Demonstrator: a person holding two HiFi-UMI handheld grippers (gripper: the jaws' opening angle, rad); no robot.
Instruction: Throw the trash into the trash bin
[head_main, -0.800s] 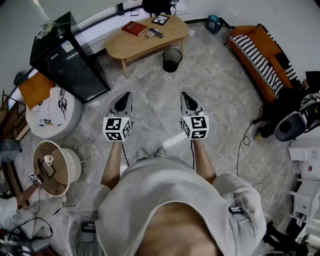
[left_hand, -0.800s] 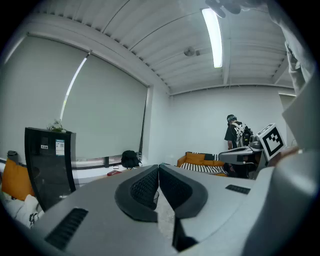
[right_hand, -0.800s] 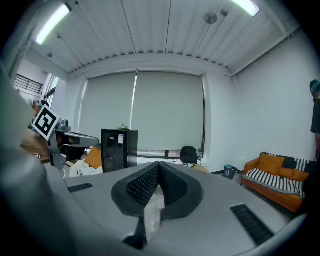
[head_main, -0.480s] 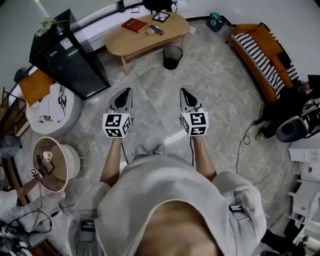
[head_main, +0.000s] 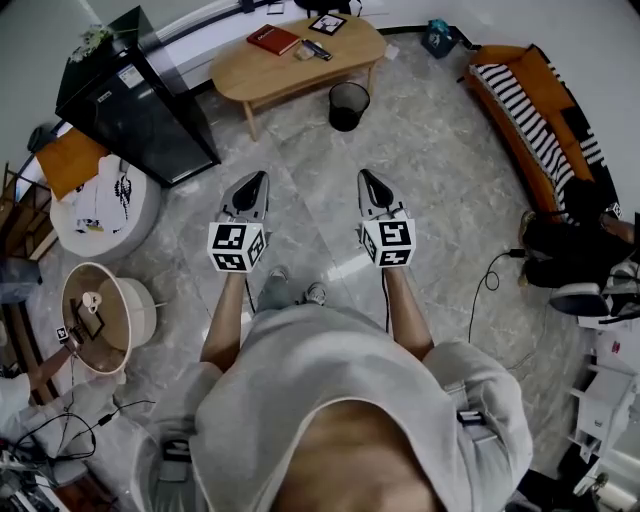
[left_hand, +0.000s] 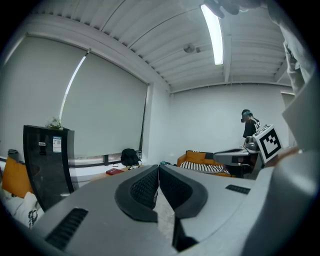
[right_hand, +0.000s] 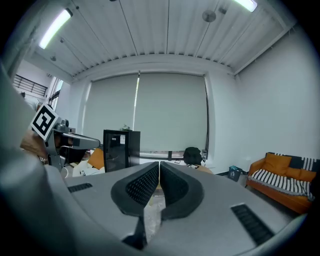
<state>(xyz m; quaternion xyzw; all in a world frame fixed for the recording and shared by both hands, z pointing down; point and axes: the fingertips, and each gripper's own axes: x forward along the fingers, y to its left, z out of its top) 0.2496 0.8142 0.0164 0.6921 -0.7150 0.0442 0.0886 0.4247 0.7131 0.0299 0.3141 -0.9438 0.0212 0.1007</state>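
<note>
The left gripper (head_main: 256, 180) was closed on nothing and had kept its place in front of the person since a moment before. A shoe (head_main: 272, 292) had come forward beneath it, so the person seemed to be walking on. Past the wooden bench (head_main: 260, 75) the trash bin (head_main: 347, 122) stood on the floor, well ahead and hardly nearer. No trash was held, nor could any be picked out. The right gripper (head_main: 366, 178) was likewise closed and empty
</note>
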